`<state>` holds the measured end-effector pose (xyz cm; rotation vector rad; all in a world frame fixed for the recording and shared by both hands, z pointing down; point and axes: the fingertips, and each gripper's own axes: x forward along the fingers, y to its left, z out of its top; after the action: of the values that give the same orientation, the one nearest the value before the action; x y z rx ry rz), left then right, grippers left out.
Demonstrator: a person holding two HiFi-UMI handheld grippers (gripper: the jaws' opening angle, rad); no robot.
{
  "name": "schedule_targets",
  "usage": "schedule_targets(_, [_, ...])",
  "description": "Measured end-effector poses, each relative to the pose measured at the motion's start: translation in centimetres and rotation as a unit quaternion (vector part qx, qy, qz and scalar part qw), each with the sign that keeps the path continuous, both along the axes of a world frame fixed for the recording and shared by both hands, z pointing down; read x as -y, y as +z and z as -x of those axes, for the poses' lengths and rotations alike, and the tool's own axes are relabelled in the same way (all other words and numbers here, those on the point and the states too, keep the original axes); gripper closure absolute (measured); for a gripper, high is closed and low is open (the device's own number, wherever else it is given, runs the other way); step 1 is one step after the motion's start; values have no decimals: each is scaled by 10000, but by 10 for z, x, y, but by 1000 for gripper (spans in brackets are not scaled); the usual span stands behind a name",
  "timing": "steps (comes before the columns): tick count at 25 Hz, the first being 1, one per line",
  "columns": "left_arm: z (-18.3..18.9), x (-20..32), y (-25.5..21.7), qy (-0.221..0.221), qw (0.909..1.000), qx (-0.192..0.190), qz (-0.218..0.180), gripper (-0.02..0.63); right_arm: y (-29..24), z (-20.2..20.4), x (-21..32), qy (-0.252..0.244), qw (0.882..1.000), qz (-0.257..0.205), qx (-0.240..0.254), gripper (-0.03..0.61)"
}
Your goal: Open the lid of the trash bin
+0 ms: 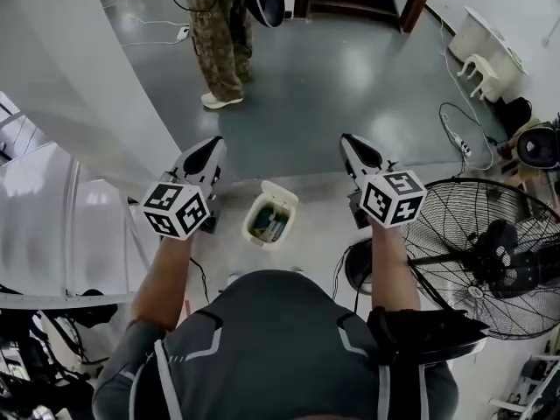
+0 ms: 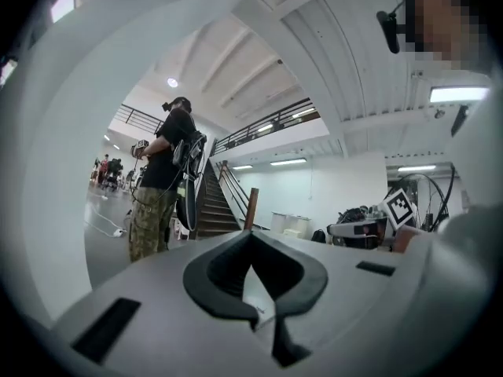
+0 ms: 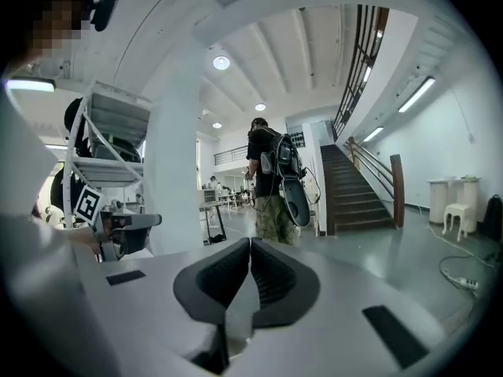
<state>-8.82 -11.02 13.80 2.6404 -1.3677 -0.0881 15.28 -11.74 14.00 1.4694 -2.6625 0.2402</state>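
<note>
Left tool (image 1: 213, 143) and right tool (image 1: 348, 139), closed, flank open trash bin (image 1: 269, 214) near fan (image 1: 490, 256).

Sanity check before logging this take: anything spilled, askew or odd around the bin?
Nothing stands out. The trash bin stands upright on the floor, its lid flipped open, contents inside, none spilled. The left gripper and right gripper hover either side, jaws shut, empty.

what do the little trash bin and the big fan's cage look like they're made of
Trash bin: likely plastic, cream, smooth matt walls with rounded moulded corners. Fan cage: probably metal wire, dark painted, thin spokes radiating with rings across them.
</note>
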Motion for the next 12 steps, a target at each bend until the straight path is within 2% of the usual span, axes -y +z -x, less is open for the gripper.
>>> schedule_targets(5, [-3, -5, -15, -120, 9986, 485, -173, 604, -25, 3, -4, 198, 9990, -371, -174, 551])
schedule_targets(9, [10, 4, -19, -789, 9909, 1051, -307, 604, -42, 0, -3, 390, 9967, -674, -218, 551])
schedule_targets(12, [14, 7, -25, -935, 9889, 1070, -428, 604, -45, -2, -2, 448, 9956, -786, -257, 552])
